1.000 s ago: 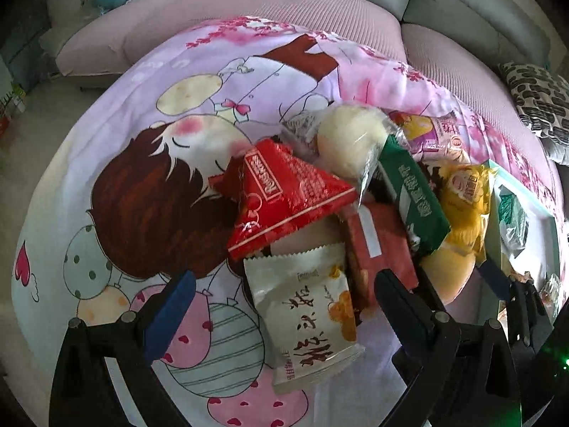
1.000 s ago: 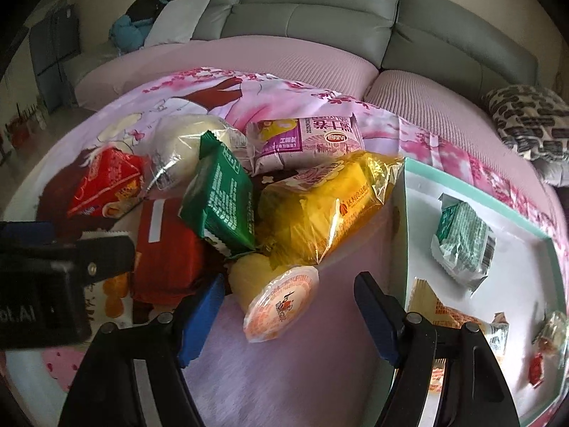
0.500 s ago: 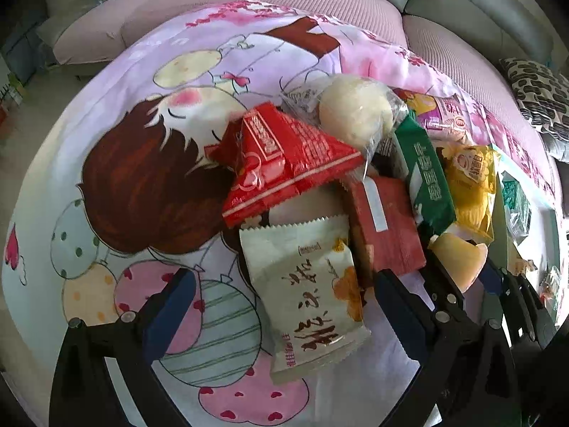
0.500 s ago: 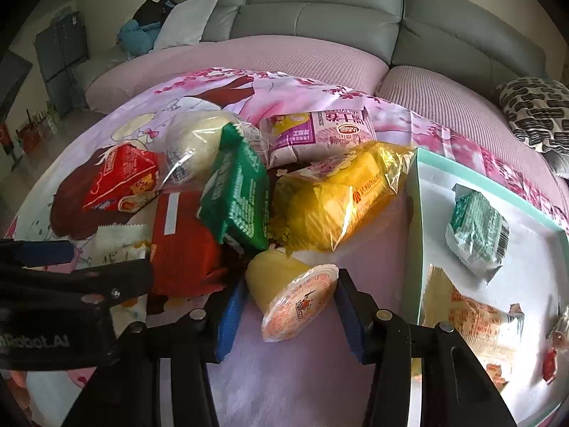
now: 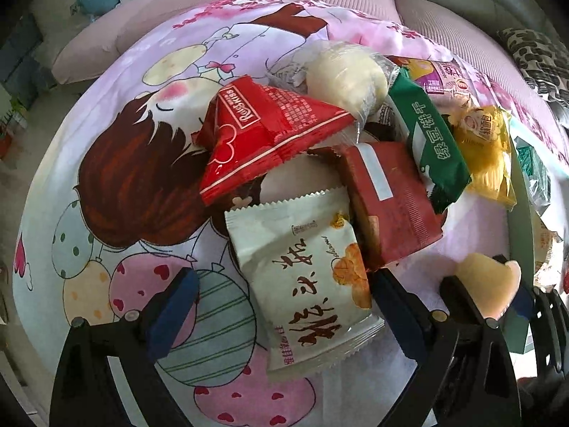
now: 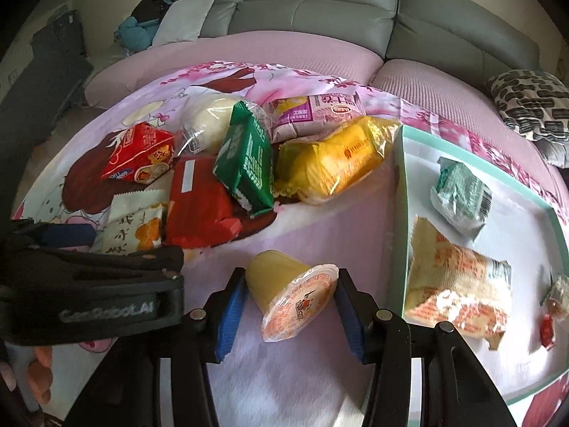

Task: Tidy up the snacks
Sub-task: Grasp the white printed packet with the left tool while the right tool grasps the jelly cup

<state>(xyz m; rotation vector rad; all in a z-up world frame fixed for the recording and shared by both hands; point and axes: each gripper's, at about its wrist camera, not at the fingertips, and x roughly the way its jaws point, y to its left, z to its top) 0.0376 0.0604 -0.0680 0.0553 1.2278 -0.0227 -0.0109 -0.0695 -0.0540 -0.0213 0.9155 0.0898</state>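
1. Seen from the left wrist, the left gripper (image 5: pixel 281 311) hangs over the snack pile on the cartoon bedsheet (image 5: pixel 142 163), its fingers (image 5: pixel 170 315) spread wide on either side of the cream pastry packet (image 5: pixel 306 281) and touching nothing. That straddle looks like a line-up for the next pick.
2. Seen from the right wrist, the right gripper (image 6: pixel 286 311) has just closed its fingers (image 6: pixel 229 315) on the jelly cup (image 6: pixel 293 293), pinching it clear of the pile. The cup sits just beside the teal-rimmed tray (image 6: pixel 400 213), where a green packet (image 6: pixel 460 194) and an orange packet (image 6: pixel 458 284) already lie, so it is probably bound there.
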